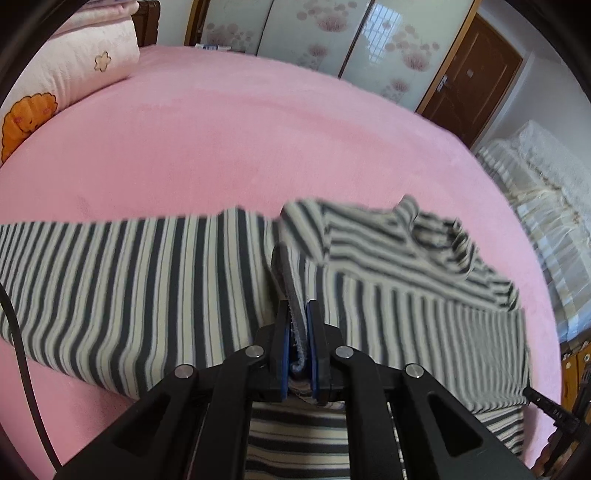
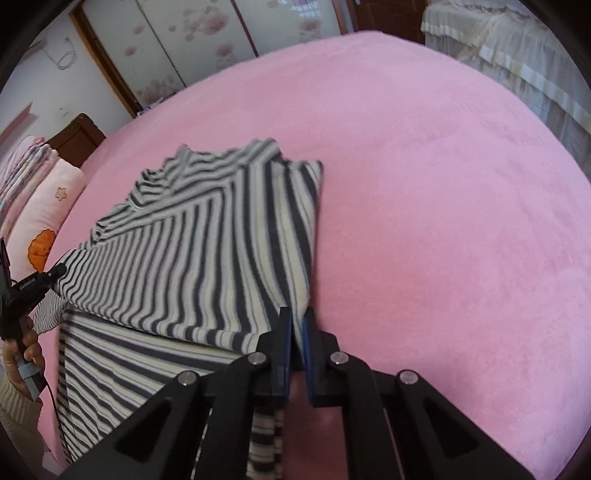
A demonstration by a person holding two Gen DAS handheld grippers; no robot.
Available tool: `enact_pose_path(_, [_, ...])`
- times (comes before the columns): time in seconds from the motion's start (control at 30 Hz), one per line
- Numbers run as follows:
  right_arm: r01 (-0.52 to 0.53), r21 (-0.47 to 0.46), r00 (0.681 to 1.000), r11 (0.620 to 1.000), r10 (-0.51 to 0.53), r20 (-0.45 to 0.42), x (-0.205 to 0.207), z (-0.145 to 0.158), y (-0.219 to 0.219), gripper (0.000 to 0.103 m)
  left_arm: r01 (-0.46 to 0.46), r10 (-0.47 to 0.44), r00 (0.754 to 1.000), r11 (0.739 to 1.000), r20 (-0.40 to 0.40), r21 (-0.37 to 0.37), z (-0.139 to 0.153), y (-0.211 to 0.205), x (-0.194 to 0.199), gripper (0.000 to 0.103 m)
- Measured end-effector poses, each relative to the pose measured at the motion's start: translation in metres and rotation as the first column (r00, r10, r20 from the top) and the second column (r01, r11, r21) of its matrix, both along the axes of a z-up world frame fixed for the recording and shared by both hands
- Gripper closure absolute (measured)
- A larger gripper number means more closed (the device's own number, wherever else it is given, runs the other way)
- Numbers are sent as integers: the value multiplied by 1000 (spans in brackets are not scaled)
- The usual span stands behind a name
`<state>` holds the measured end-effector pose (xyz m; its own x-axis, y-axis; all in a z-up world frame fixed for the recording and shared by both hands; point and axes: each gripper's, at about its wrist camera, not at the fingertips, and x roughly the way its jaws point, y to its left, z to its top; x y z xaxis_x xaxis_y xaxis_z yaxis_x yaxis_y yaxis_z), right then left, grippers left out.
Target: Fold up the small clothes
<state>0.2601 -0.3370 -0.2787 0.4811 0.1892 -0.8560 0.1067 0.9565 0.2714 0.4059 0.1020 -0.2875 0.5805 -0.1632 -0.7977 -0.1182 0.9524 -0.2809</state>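
A grey-and-cream striped top (image 1: 155, 280) lies on the pink bed (image 1: 229, 140), partly folded, with its collar end (image 1: 436, 236) to the right. My left gripper (image 1: 298, 314) is shut on a dark grey edge of the striped top and holds that edge lifted. In the right wrist view the striped top (image 2: 207, 251) has one layer folded over another. My right gripper (image 2: 297, 321) is shut on the near corner of the folded layer. The other gripper (image 2: 55, 275) shows at the left edge, holding the top's far side.
The pink bed (image 2: 443, 221) stretches wide beyond the top. A pink pillow with an orange figure (image 1: 55, 92) lies at the head of the bed. A cream lace-covered piece of furniture (image 1: 546, 192) stands off the bed's right side. Wardrobe doors (image 1: 314, 33) stand behind.
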Motion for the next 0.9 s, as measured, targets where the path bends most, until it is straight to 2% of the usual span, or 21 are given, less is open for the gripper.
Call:
enact_pose_path(0.07, [-7,12,1000,1000,7,-20,2,-2,0,96,4,-4,1000,1000,-30,16,-11,0,0,96])
enact_pose_path(0.13, [-10,27,1000,1000,9,3,4,9,-1,86,13,-12,999,1000,-43,24,-19,1,0,95])
enact_pose_path(0.23, [-9,-4,998,1000,9,62,18,28,0,51,27,-26,999,1000,-41,14,-22,3,1,92])
enact_pose_path(0.27, [-5,-19,998,1000,6,69,26,31,0,47,29,-28,999,1000,-44,5,-23,4,2,92])
enact_pose_path(0.4, [19,-19,998,1000,-18,68,76,32,-6,47,34,-34,999,999,-41,-7,-22,7,5,91])
enact_pose_path(0.53, [57,-10,998,998,-57,10,113,15,-18,52,47,-47,998,999,-32,-4,-19,9,8,91])
enact_pose_path(0.67, [69,-19,997,997,-70,-38,133,-3,-21,55,53,-54,998,998,-30,-13,-21,13,10,91])
enact_pose_path(0.7, [56,-19,998,998,-57,-38,136,-7,-19,61,52,-53,998,999,-29,-14,-22,13,9,91])
enact_pose_path(0.73, [37,-26,998,999,-38,-39,137,-8,-17,89,51,-51,998,999,-27,-12,-22,13,9,91])
enact_pose_path(0.77, [18,-31,999,999,-20,-46,138,-9,-14,99,50,-50,998,999,-25,-10,-23,12,9,91])
enact_pose_path(0.9, [38,-166,999,985,-35,26,130,5,-9,99,35,-35,999,999,-16,-3,-25,12,6,88])
